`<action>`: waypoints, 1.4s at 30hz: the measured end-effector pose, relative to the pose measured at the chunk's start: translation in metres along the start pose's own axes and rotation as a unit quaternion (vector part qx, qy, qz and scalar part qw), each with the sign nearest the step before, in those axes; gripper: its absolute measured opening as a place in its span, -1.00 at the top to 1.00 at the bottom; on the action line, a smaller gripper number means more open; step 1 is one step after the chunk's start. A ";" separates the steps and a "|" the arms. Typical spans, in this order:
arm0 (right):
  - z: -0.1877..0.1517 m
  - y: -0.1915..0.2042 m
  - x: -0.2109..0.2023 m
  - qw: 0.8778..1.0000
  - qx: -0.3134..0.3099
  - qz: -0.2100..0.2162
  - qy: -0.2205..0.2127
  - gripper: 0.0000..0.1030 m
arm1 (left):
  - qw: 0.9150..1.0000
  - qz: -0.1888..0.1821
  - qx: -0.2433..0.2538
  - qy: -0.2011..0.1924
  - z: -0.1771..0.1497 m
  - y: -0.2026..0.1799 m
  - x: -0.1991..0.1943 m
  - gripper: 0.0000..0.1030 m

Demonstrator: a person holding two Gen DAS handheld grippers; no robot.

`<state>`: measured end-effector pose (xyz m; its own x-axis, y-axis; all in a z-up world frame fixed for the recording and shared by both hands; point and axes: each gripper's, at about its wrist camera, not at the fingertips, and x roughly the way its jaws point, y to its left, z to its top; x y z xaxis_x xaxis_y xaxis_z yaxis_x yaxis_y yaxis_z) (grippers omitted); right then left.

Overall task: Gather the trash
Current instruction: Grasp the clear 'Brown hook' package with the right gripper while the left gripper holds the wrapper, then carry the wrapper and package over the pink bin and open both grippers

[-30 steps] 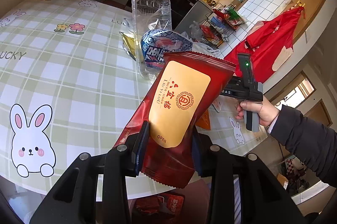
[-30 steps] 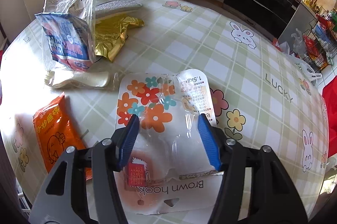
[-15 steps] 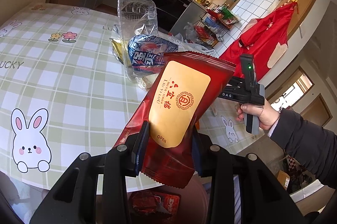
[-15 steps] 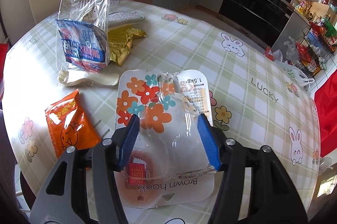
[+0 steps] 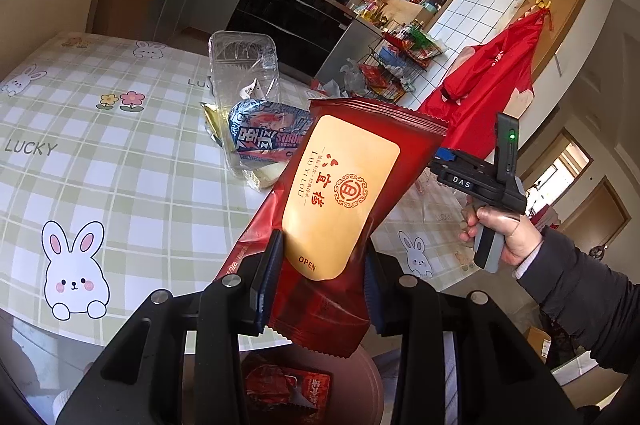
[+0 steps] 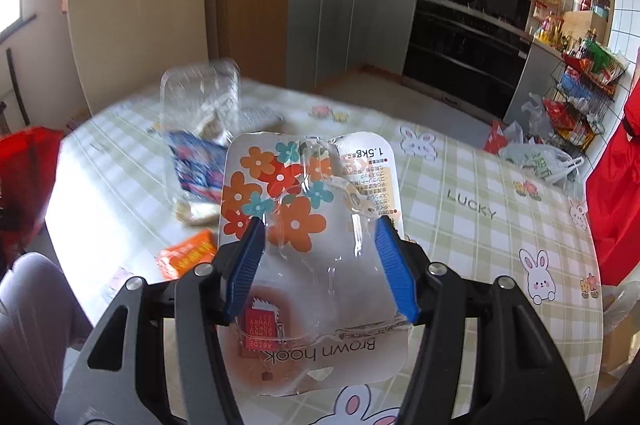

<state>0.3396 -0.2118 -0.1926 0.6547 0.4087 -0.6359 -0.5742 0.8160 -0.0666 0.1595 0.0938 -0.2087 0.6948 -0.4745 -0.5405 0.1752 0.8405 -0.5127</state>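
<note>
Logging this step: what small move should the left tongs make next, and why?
Probably open and let go. The left tongs grip the red wrapper beyond the table edge, above the bin, where a red packet already lies.

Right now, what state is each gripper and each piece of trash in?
Left gripper: shut on red snack wrapper.
Red snack wrapper: held tilted above the bin.
Bin: open, red packet inside.
Right gripper: shut on hook blister pack.
Hook blister pack: lifted off table.
Clear plastic tray: standing upright on table.
Orange sachet: lying flat.
</note>
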 end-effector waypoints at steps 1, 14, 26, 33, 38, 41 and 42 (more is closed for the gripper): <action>0.001 0.002 -0.010 1.000 0.003 0.003 -0.012 -0.13 | 1.000 -0.001 0.001 -0.003 0.000 -0.002 -0.003 0.30; -0.019 0.052 -0.157 0.988 0.047 0.036 -0.145 -0.13 | 1.000 -0.014 0.003 -0.027 -0.004 -0.034 -0.055 0.30; -0.067 0.101 -0.259 0.972 0.086 0.059 -0.212 -0.13 | 0.998 -0.024 0.042 -0.051 -0.028 -0.085 -0.111 0.30; -0.082 0.134 -0.269 0.975 0.059 0.083 -0.197 -0.13 | 0.995 -0.018 0.046 -0.081 -0.036 -0.087 -0.143 0.30; -0.083 0.150 -0.257 0.976 0.060 0.099 -0.185 -0.14 | 0.995 -0.009 0.035 -0.091 -0.030 -0.072 -0.152 0.30; -0.079 0.152 -0.248 0.976 0.058 0.108 -0.181 -0.14 | 0.996 -0.008 0.024 -0.089 -0.028 -0.062 -0.148 0.30; -0.077 0.151 -0.244 0.975 0.058 0.112 -0.180 -0.13 | 0.996 -0.007 0.023 -0.088 -0.028 -0.060 -0.147 0.30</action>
<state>0.0553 -0.2196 -0.1069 0.6620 0.6820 -0.3110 -0.6765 0.7223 0.1439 0.0275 0.1059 -0.1178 0.8025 -0.4368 -0.4066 0.2146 0.8470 -0.4864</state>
